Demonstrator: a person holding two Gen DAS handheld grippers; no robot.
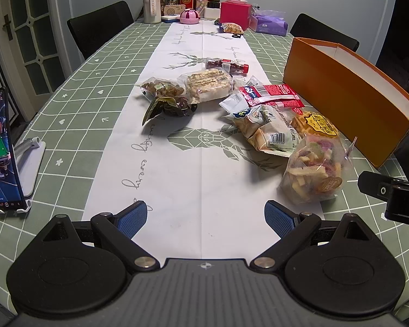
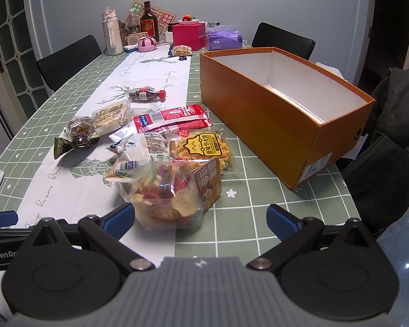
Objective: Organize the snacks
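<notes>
Snacks, a loose heap of packets on the white runner (image 1: 193,169) of the checked table (image 1: 76,125), none yet in the orange box (image 2: 259,103) standing empty just beside the heap on its right. Nearest the right gripper (image 2: 200,216): a clear bag of mixed fruit chips (image 2: 171,193), leaning on a waffle pack (image 2: 204,147) and a bread packet (image 2: 141,160). Behind those, red sausage sticks (image 2: 171,120), a puffed rice cake (image 2: 111,117), a nut pack (image 2: 80,129), a dark candy pouch (image 2: 68,144) and a small bottle of dark sweets (image 2: 147,94) lying on its side.

Right gripper spread wide and empty, its left pad close by the chip bag's lower corner. Left gripper (image 1: 205,219) likewise wide apart, holding nothing, hovering over bare runner, well apart from the heap.

Likely step in hand: taking the chip bag first, as the closest and topmost. Best done by centring the bag between the pads before closing, pinching the crimped top or a firm side fold, not the puffed middle, since the film looks slippery and the chips brittle. Gentle squeeze only. Straight lift, to avoid dragging the bread packet and waffle pack along. Then across the box's near wall and down flat at one end, leaving room for the rest. Left gripper free to steady neighbours or start on the nut pack.
</notes>
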